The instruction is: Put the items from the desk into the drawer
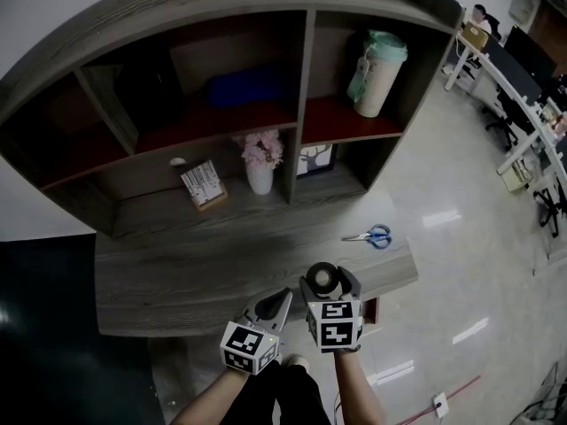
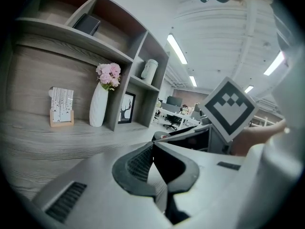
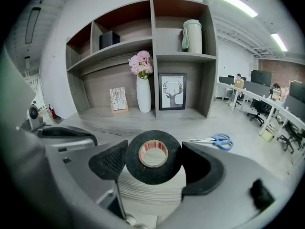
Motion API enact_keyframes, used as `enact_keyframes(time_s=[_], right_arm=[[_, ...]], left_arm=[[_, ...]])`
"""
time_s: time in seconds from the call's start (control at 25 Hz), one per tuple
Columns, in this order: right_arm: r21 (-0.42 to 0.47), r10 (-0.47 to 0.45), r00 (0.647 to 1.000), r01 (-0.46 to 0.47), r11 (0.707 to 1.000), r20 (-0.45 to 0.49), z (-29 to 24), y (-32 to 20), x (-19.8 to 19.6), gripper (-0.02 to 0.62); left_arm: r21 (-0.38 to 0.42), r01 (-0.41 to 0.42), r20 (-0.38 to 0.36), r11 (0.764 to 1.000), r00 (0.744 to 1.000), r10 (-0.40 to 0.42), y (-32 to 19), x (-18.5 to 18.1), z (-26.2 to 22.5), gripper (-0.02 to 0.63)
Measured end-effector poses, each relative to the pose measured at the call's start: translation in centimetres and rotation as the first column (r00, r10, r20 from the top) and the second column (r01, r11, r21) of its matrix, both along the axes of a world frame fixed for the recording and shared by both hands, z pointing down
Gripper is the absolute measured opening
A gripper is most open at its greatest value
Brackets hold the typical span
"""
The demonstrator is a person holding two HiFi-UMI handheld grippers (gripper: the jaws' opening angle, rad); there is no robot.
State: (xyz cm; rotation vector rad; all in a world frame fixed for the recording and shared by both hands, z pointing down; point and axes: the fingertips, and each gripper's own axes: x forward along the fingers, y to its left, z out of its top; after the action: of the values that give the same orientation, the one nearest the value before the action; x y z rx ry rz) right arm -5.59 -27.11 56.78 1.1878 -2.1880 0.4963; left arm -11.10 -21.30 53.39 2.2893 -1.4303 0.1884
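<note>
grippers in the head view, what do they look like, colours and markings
The left gripper and the right gripper both have pale grey, wedge-shaped plastic bodies, with black ribbed pads lining the jaws. Each carries a white cube printed with black square markers: the left cube and the right cube. No cables show. The forearms have no sleeves.

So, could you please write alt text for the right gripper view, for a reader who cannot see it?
The right gripper holds a roll of black tape between its fingers above a grey wooden desk. Blue scissors lie on it to the right; shelves behind hold a vase of pink flowers.
</note>
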Motion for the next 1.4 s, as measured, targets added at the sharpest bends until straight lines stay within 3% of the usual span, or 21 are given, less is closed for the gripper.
enact_keyframes(time_s=[0.48, 1.04, 1.4], right_arm=[[-0.009, 0.111, 0.994, -0.111, 0.994, -0.013, -0.4, 2.9, 6.4, 0.367], [-0.042, 0.253, 0.967, -0.255, 0.966, -0.038, 1.5, 6.4, 15.4, 0.367], [-0.088, 0.289, 0.957, -0.291, 0.953, -0.04, 4.3, 7.5, 17.8, 0.367]], left_arm=[[0.009, -0.114, -0.006, 0.993, 0.993, 0.114, 0.8, 5.8, -0.3, 0.009], [-0.011, -0.282, -0.007, 0.959, 0.96, 0.282, 2.6, 14.0, 1.0, 0.009], [-0.046, -0.329, -0.001, 0.943, 0.944, 0.33, 3.2, 16.6, 3.2, 0.009]])
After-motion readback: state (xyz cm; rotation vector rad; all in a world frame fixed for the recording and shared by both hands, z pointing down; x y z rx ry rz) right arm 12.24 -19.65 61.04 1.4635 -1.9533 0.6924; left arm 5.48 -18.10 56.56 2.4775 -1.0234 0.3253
